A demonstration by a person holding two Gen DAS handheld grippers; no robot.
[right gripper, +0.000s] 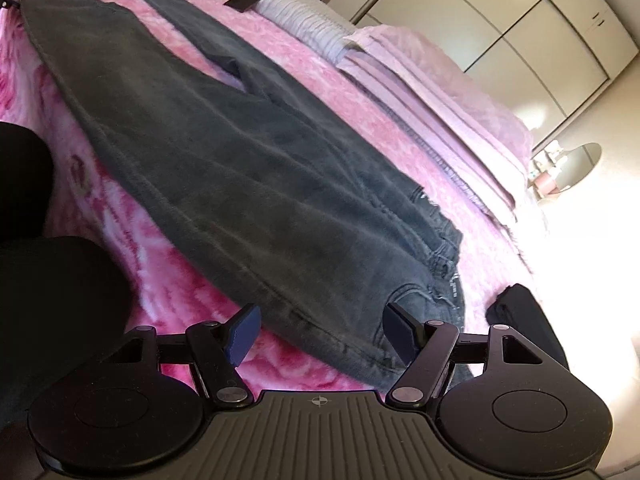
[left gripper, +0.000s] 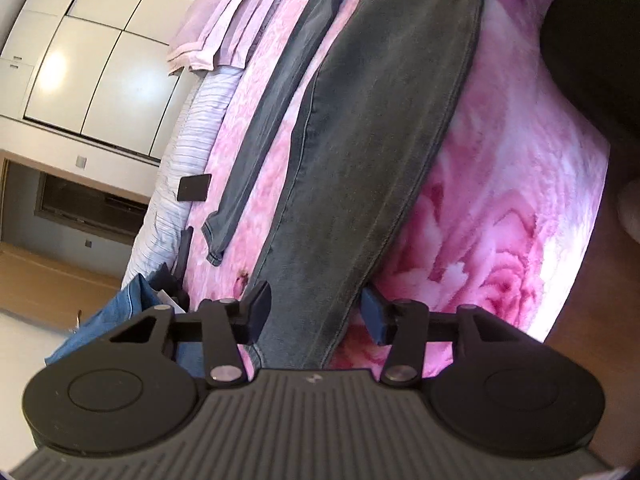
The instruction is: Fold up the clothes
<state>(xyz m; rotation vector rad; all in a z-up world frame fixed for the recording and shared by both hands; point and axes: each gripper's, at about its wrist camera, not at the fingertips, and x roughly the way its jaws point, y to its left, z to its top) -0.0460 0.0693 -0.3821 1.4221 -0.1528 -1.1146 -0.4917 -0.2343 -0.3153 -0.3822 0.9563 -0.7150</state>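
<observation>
Ok so the jeans [right gripper: 224, 152] lie flat along the pink blanket [left gripper: 500, 200], legs spread apart in a V, and they're the landmark for everything here.

Nearest the jeans: the left gripper [left gripper: 316, 312] straddles the near leg down by its hem end. The pads look like they sit at the cloth edges, but I can't tell if they're actually biting yet. The right gripper [right gripper: 320, 334] is wide open over the waistband end, nothing clamped, the outer seam running between its fingers.

To do this step well, I'd say get both layers of denim deep into each pinch before lifting, and raise both ends together so the leg doesn't sag.

Beyond the jeans: a small black card [left gripper: 195, 187], a lilac towel [right gripper: 432, 120], then blue denim [left gripper: 116, 316] heaped off the far edge.
</observation>
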